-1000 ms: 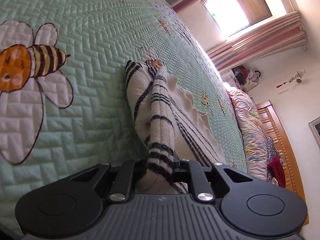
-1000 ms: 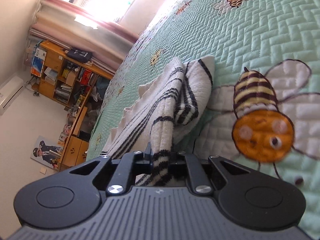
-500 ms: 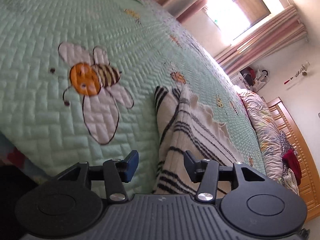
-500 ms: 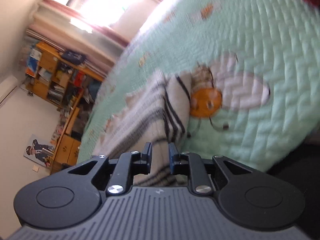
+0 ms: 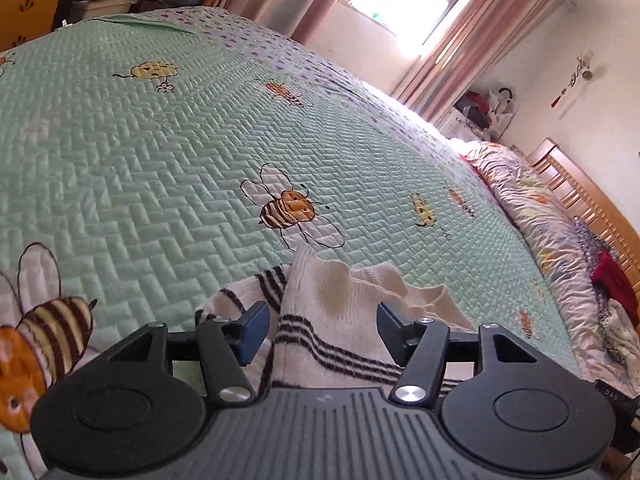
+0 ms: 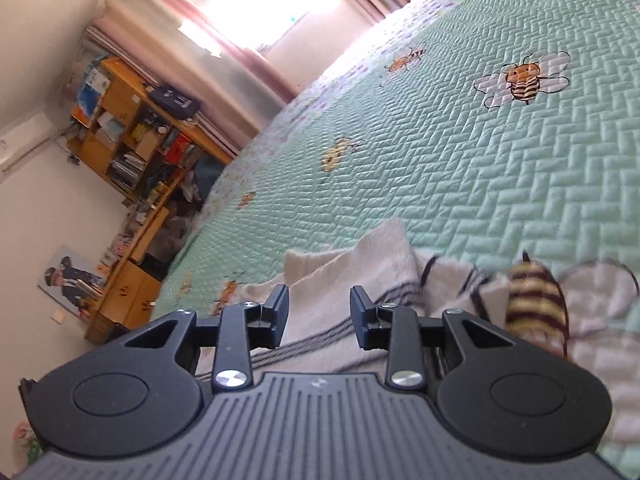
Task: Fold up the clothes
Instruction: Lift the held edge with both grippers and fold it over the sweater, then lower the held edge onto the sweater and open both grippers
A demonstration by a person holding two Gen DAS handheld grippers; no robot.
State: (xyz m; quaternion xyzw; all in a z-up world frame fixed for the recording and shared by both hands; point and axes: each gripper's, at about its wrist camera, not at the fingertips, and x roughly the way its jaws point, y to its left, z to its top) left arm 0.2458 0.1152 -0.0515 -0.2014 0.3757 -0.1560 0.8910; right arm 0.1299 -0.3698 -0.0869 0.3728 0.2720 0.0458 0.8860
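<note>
A cream garment with black stripes (image 5: 340,312) lies bunched on the green quilted bedspread (image 5: 160,160), near its front edge. My left gripper (image 5: 318,330) is open and empty, its jaws wide apart just above and behind the garment. In the right wrist view the same garment (image 6: 360,280) lies just ahead of my right gripper (image 6: 319,312), which is open and empty. The garment's near part is hidden under both gripper bodies.
The bedspread (image 6: 480,140) has bee prints. A rolled floral duvet (image 5: 540,232) and a wooden headboard (image 5: 592,200) lie at the right. A wooden shelf unit (image 6: 132,140) stands past the bed's far side. Curtained window (image 5: 400,0) at the back.
Both grippers held the striped garment a second ago, then let go and opened. Both have pulled back and levelled out, and the garment now lies on the bedspread.
</note>
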